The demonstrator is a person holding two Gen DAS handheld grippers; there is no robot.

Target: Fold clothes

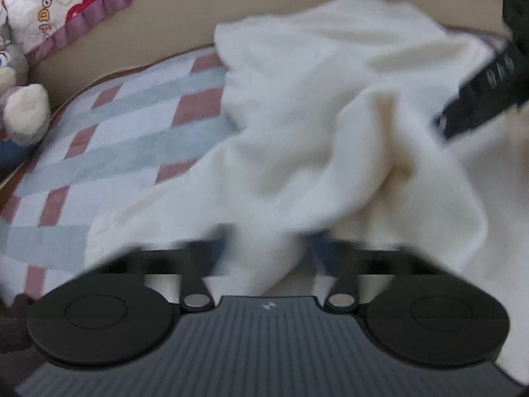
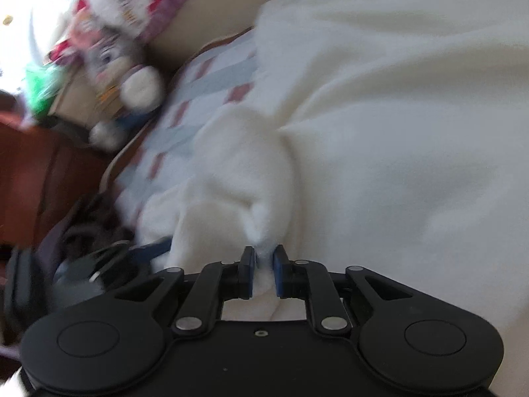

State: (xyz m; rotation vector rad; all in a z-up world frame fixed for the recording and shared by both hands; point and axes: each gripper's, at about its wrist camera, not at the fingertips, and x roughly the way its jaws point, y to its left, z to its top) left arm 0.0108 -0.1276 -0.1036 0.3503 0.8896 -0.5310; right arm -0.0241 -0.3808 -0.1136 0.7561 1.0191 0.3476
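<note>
White fleece garment (image 1: 297,115) heaped on a bed, gripped at two points.

The soft, napped cloth lies in thick rumpled folds over a quilt (image 1: 109,139) of pale blue, white and dusty-pink rectangles. The left hand-held gripper (image 1: 264,248) is blurred, its jaws drawn together with a fold of the garment bunched between them; the cloth hides its fingertips. The right hand-held gripper (image 2: 264,261) stands almost closed, blue pads pinching a narrow tuft of fleece. In the left wrist view that gripper's black body crosses the upper right corner over the garment. A grey-and-cream plush toy (image 2: 132,76) sits at the quilt's far left edge. Behind it lies a white printed pillow (image 1: 39,3) with a mauve ruffled border. A plain tan headboard (image 1: 158,23) curves behind the heap.
</note>
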